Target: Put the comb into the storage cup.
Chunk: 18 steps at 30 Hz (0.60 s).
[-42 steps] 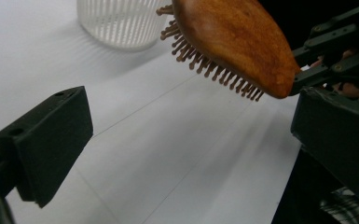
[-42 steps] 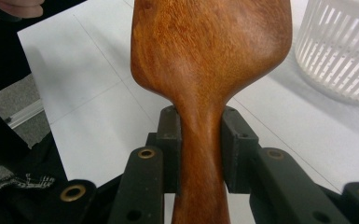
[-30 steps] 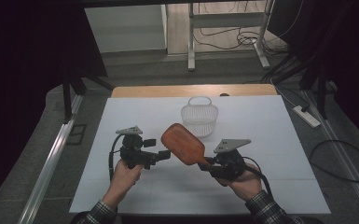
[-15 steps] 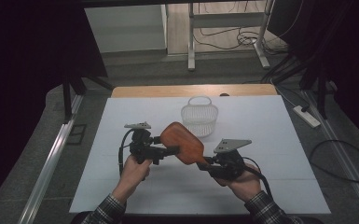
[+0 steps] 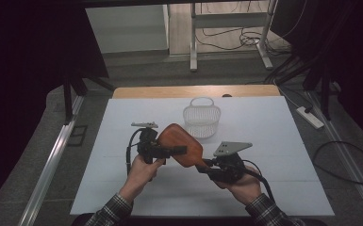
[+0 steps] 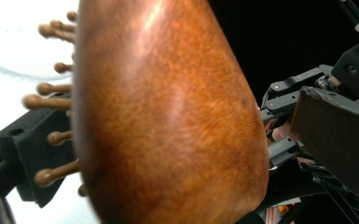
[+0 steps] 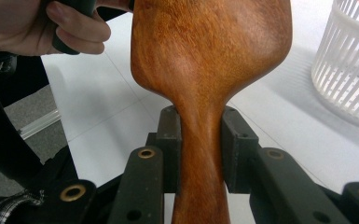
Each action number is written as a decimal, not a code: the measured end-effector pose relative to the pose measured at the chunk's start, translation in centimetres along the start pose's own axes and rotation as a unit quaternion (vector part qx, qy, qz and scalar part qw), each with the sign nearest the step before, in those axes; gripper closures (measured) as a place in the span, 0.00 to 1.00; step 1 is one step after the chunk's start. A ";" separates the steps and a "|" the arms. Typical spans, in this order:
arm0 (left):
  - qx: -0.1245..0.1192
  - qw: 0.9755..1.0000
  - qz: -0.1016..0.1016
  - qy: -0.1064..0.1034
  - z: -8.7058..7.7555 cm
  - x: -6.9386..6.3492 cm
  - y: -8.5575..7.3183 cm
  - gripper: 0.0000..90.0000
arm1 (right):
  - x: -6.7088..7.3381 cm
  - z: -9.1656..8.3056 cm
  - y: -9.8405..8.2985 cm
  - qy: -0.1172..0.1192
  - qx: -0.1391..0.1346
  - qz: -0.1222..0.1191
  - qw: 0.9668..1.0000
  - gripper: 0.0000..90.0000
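- The right gripper (image 5: 206,165) is clenched on the neck of the wooden hairbrush (image 5: 181,144); in the right gripper view its two pads squeeze the handle (image 7: 199,154) from either side, just below the flare of the paddle; the brush is held off the white table (image 5: 273,141).
- The brush's long axis runs straight out ahead of that claw, up and to the left in the high view, so the broad head lies forward of it and the handle passes back between the jaws.
- The left gripper (image 5: 178,149) is the nearer one to the head; the head sits right in front of its jaws, the smooth back (image 6: 168,112) facing one side and the bristles (image 6: 51,100) turned toward the block-shaped pad; whether its pads press the wood I cannot tell.
- A handover would hinge on this crossing: the left claw meets the head across its flat faces, roughly square to the long axis.
- The white basket (image 5: 202,117) stands beyond both claws, apart from the brush.
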State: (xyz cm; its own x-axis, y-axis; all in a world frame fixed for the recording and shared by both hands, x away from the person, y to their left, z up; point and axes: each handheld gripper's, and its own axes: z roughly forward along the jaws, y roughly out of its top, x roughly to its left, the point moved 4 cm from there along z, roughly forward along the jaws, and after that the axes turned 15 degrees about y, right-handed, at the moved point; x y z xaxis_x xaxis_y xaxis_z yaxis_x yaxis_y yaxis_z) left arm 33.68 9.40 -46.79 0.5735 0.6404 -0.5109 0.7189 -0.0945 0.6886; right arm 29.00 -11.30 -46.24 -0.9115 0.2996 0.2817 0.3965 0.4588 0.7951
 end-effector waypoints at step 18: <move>-0.007 0.996 -0.062 -0.064 -0.4 0.6 -0.2 0.37 | 0.2 0.1 0.0 0.010 -0.010 -0.007 1.000 0.80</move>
State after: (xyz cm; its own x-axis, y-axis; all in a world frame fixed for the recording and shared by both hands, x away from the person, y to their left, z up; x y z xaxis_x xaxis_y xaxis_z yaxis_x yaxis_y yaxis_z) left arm 33.71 10.06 -47.05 0.5272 0.5446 -0.6523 0.7815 -0.0094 0.6239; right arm 28.88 -11.13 -46.22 -0.9189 0.2765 0.2815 0.3820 0.4453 0.8098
